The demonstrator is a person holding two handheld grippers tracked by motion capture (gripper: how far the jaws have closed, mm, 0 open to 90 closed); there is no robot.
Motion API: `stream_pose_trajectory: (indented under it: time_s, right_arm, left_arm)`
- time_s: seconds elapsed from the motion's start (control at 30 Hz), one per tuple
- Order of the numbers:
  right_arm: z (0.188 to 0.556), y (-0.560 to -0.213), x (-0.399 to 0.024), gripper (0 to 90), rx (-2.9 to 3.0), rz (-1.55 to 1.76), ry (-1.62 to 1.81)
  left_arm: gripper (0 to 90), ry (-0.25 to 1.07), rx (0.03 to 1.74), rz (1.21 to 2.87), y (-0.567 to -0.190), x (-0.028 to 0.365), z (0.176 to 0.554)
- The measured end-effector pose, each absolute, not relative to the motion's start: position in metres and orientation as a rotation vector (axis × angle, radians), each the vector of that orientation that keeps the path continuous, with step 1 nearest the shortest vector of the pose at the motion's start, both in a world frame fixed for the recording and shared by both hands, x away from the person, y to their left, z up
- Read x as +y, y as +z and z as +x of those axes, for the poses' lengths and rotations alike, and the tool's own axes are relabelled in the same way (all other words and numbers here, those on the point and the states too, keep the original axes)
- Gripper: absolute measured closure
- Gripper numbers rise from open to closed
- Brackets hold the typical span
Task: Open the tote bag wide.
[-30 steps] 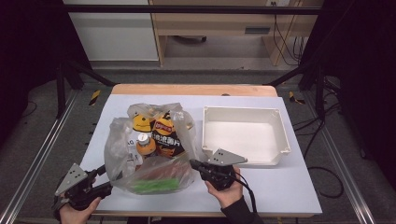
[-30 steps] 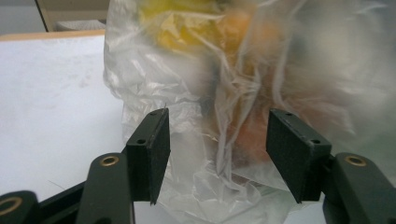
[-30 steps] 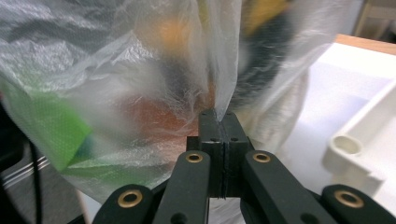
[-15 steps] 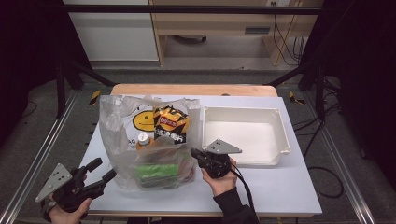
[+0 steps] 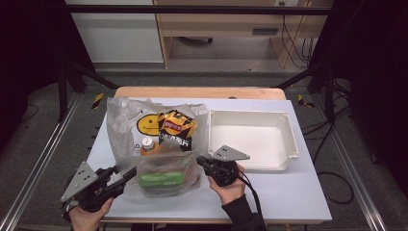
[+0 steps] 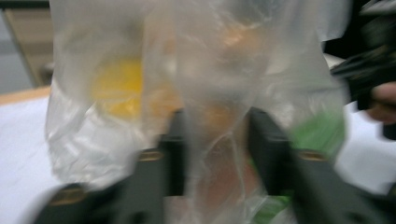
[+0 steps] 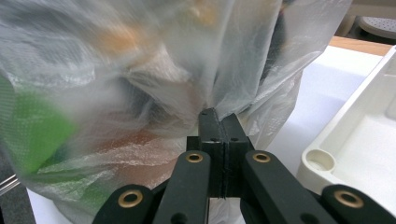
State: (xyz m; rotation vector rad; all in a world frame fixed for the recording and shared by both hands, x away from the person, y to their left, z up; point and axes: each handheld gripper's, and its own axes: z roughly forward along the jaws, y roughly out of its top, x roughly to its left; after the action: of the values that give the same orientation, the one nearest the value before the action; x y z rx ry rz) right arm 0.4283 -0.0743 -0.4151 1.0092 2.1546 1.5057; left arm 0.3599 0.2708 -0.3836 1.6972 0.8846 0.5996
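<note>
A white desk [image 5: 298, 197] with a wooden far edge stands between dark frame rails, bearing a white tray [image 5: 250, 139]. The clear plastic bag [image 5: 159, 139] of snacks sits beside the tray. The right gripper [image 5: 201, 162] has its fingers clamped on the bag's edge; the left gripper [image 5: 126, 174] has just been closing, film between its still-parted fingers.

The bag [image 5: 159, 144] is clear, see-through plastic printed with a yellow smiley face; inside it show a black, orange and yellow snack packet [image 5: 176, 127], a green pack [image 5: 161, 179] and an orange bottle with a white cap [image 5: 147, 146]. Beside it the tray [image 5: 288, 139] is plain white, on a white table [image 5: 288, 192] with a pale wooden far edge. Both tools, left tool [image 5: 126, 174] and right tool [image 5: 202, 161], are black with grey plates.
</note>
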Motion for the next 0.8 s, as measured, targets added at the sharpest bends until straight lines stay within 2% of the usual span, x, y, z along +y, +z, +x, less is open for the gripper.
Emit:
stream_pose_trajectory:
  time_s: [0.07,0.13,0.6,0.7,0.8]
  right_arm:
    - [0.427,-0.414,-0.076,90.0,2.156,1.0,1.506]
    - [0.423,-0.413,-0.078,90.0,2.163,0.992,1.514]
    - [0.389,-0.425,-0.097,90.0,2.24,0.95,1.547]
    - [0.389,-0.428,-0.095,90.0,2.244,0.951,1.55]
    - [0.39,-0.424,-0.094,90.0,2.24,0.936,1.584]
  left_arm:
    - [82.1,0.615,0.924,1.718,-0.387,0.272,0.361]
    - [87.7,0.595,0.947,1.72,-0.392,0.279,0.36]
    - [88.3,0.492,0.956,1.828,-0.428,0.282,0.342]
    - [88.2,0.491,0.952,1.824,-0.429,0.28,0.343]
    - [88.4,0.434,0.915,1.728,-0.423,0.286,0.339]
